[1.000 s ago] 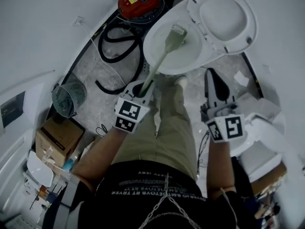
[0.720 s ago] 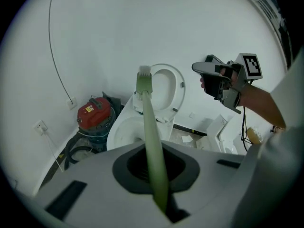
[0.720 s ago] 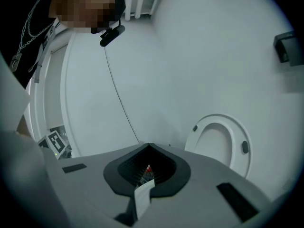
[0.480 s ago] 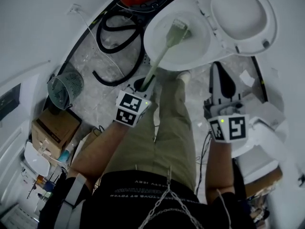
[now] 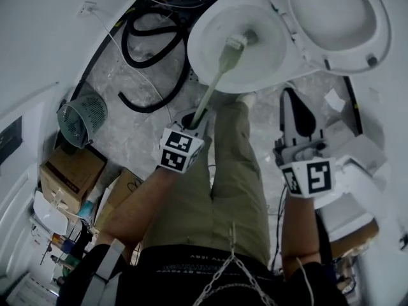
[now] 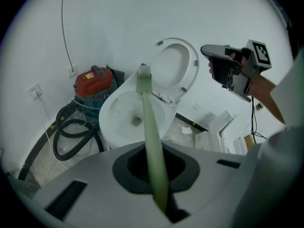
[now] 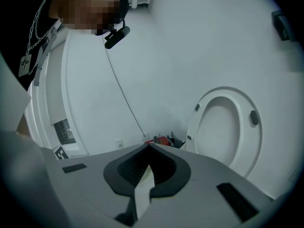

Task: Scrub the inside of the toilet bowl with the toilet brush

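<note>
Left gripper [image 5: 194,116] clamped on handle of pale green plastic toilet brush [image 5: 217,69], just outside near rim of white ceramic toilet bowl [image 5: 195,43], bristle head inside bowl, right gripper [image 5: 292,97] beside bowl, jaws together, empty.

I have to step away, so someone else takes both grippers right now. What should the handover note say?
Left gripper: shut on the handle of the toilet brush.
Right gripper: jaws together, nothing in them, held beside the toilet over the floor.
Things: the brush head is inside the toilet bowl; the seat is up.
Done: brush picked up and put in the bowl.
Left: scrub round the inside. How much is already scrubbed cannot be told.
</note>
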Motion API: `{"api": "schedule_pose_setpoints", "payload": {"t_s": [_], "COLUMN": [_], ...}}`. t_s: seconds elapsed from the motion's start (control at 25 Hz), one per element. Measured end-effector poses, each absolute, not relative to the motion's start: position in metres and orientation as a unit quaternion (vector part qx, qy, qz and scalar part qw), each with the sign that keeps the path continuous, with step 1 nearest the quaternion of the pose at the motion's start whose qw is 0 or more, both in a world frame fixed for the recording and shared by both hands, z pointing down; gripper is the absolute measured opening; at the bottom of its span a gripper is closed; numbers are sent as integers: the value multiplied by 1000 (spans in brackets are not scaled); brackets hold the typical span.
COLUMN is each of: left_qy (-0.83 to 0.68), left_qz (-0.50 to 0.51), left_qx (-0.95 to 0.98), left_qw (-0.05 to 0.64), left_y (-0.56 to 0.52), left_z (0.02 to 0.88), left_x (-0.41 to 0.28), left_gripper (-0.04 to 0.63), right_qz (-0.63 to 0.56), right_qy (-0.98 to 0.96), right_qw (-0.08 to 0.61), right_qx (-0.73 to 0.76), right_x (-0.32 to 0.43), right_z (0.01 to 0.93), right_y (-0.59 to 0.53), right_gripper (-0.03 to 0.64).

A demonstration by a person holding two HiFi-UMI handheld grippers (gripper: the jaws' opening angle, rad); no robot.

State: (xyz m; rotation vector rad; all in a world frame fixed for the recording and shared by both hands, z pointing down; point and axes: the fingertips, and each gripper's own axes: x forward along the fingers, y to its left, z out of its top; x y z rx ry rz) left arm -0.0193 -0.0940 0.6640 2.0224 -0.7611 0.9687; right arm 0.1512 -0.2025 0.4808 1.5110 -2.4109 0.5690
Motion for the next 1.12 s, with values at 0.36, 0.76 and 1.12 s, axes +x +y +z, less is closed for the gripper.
{"api": "schedule_pose_setpoints", "payload": {"t_s": [0.36,0.76,1.12], "left_qy": [-311,-327,-344], "left_qz": [380,417,408], "left_qx": [732,670,614], "left_qw": [472,520,581], "left_y": [-81,-97,-113], "left_z": [725,772,800], "left_x": [-24,-35,-35], "left_gripper": [0,0,0], "right_qz": [199,196,200], "right_qy": [-834,-845,-847], "right_qw": [130,139,131], "right_qx": [497,479,474], "right_x": [153,148,153], "right_z": [492,502,506], "right_y": [-211,-220,-236], "right_gripper": [-8,-8,-8]}}
